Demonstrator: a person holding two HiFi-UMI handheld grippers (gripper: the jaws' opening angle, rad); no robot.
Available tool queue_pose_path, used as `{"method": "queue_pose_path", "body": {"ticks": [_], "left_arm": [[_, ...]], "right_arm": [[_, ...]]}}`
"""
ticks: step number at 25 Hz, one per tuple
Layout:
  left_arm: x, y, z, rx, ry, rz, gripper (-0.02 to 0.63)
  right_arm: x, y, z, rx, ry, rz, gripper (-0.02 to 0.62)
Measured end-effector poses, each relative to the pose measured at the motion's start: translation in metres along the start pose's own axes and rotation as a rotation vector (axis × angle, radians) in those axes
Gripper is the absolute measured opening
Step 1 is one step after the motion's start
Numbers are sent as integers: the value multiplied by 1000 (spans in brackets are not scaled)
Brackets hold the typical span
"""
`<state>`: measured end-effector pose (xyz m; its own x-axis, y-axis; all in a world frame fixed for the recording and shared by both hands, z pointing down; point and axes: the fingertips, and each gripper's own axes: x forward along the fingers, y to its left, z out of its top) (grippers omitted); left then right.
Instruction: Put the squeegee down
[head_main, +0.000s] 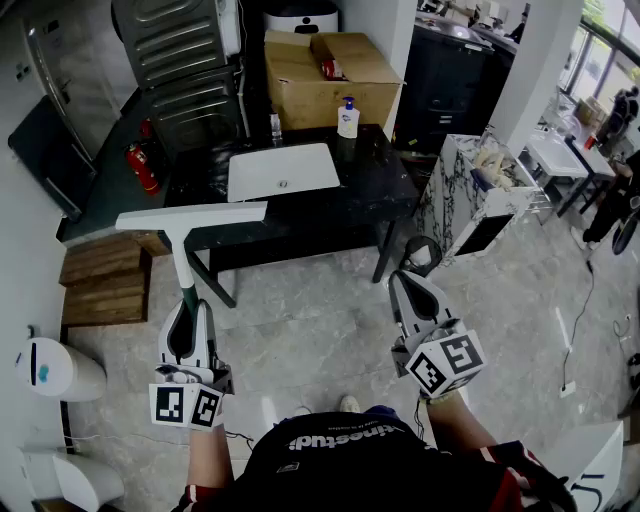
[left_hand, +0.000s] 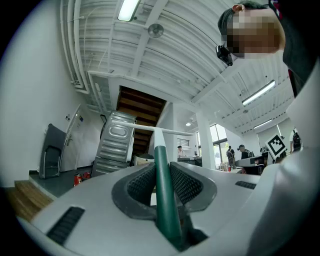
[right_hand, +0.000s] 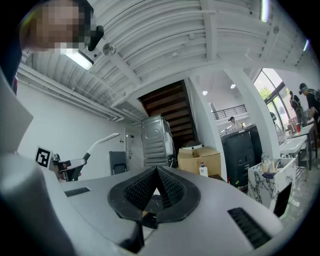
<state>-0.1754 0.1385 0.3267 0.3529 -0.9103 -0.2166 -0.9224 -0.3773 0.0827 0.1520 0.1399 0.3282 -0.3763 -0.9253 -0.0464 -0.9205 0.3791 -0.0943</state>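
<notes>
My left gripper (head_main: 188, 312) is clamped on the green handle of the squeegee (head_main: 192, 218), which is held in the air at the near edge of the black table (head_main: 372, 192). My right gripper (head_main: 410, 290) is pressed together and empty. The set-down has not begun; I judge the next move to be carrying the squeegee over the table, lowering it, then releasing.

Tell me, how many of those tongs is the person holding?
2. The left tongs, at the head view's lower left, are clamped on the squeegee handle; the right tongs, lower right, are shut and empty. No others show.
</notes>
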Motion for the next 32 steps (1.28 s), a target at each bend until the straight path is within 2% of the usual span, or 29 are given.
{"method": "queue_pose_path", "body": {"ticks": [7, 12, 19, 28, 32], "left_arm": [[1, -3, 1, -5, 4, 3, 100], [1, -4, 2, -2, 5, -3, 100], [3, -2, -1, -2, 13, 7, 100], [35, -45, -12, -3, 32, 1, 100], [46, -62, -21, -6, 48, 21, 100]], "right_arm": [[-1, -3, -3, 6, 7, 1, 38], [-2, -1, 2, 21, -26, 8, 38], [-1, 3, -4, 22, -5, 22, 38], [-4, -49, 0, 47, -14, 38, 38], [-2, -79, 0, 65, -18, 53, 38]]}}
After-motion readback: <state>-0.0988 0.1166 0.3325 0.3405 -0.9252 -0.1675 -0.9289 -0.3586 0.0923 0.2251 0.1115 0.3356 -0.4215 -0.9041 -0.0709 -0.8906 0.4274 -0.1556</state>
